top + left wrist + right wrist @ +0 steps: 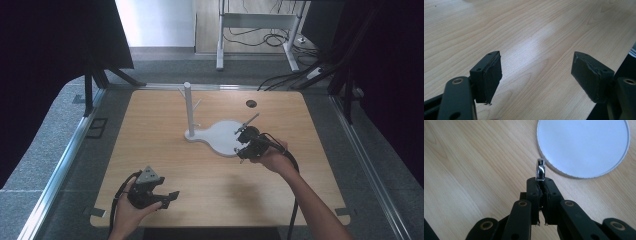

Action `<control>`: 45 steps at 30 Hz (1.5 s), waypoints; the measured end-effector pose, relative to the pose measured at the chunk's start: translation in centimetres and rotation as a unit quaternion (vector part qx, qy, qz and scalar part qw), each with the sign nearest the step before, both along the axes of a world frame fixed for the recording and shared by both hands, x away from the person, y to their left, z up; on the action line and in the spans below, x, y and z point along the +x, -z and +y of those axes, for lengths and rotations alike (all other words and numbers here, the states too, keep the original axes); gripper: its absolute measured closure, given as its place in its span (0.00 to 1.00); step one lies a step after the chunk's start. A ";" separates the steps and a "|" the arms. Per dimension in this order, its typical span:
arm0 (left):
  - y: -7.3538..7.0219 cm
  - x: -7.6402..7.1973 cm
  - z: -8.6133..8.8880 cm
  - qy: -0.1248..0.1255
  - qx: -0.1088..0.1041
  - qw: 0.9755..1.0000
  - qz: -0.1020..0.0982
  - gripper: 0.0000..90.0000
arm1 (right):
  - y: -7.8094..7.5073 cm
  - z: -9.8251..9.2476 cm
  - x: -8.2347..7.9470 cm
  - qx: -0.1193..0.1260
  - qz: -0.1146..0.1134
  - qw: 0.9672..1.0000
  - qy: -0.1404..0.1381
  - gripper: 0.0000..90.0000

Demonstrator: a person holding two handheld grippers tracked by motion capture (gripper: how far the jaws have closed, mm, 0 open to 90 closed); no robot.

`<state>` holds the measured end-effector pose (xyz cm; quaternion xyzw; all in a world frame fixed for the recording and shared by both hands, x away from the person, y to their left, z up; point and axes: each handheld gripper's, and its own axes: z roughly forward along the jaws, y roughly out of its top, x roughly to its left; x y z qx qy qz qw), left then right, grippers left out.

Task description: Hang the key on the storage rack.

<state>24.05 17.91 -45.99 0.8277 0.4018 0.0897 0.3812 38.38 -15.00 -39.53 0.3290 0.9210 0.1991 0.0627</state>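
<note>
Right gripper [540, 185] is clamped on a shiny metal ring [540, 170], held on edge so it juts straight out past the pads toward the white stand base [584, 145], just short of its rim. Bare tabletop [165, 120] stretches wide on the left. Left gripper [165, 199] rests spread and empty near the table's front edge.
</note>
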 end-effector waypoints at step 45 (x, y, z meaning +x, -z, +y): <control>-0.1 0.1 0.6 -0.006 -0.004 1.000 -0.001 0.28 | -2.2 4.8 5.6 0.003 -0.006 1.000 0.011 0.94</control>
